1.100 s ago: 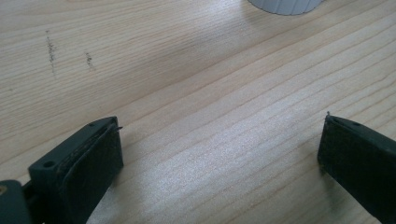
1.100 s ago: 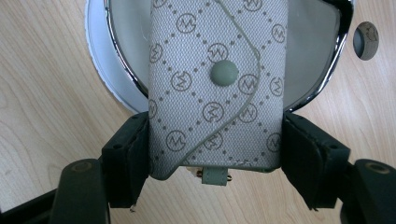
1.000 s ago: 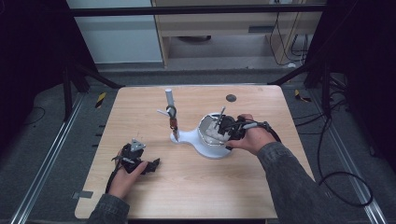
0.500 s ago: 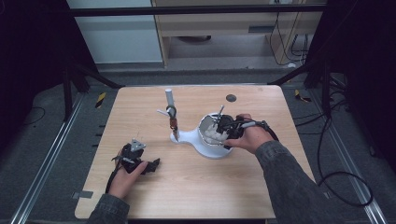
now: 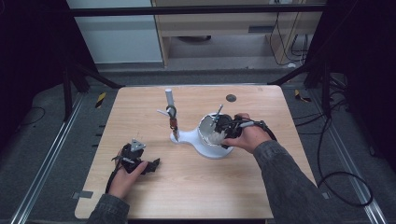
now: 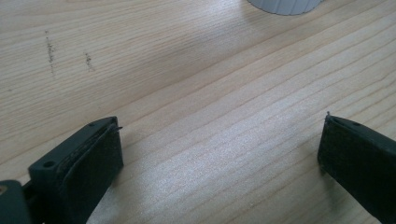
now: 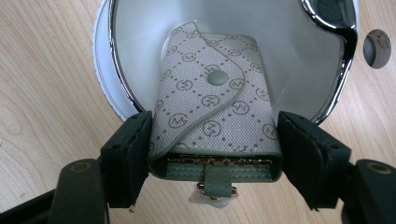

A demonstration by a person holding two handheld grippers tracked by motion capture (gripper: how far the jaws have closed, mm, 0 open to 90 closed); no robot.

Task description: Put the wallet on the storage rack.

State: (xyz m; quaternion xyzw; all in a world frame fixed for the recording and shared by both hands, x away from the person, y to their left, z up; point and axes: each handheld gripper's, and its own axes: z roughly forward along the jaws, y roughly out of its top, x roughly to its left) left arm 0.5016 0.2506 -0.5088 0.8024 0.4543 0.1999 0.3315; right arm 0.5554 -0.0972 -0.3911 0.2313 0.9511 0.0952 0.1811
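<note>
The left gripper (image 5: 152,164) rested on the worktop (image 5: 196,191) near its front-left corner, jaws spread wide with nothing but bare wood between them — well apart from everything else. Near the middle, a thin post (image 5: 170,103) with a clip stood upright at the narrow end of a white base (image 5: 187,137). To the right, the right gripper (image 7: 212,144) had closed its jaws on both sides of a patterned key case (image 7: 215,112) — its flap snapped shut — holding it tilted into the chrome-rimmed bowl (image 7: 135,32) on that base.
</note>
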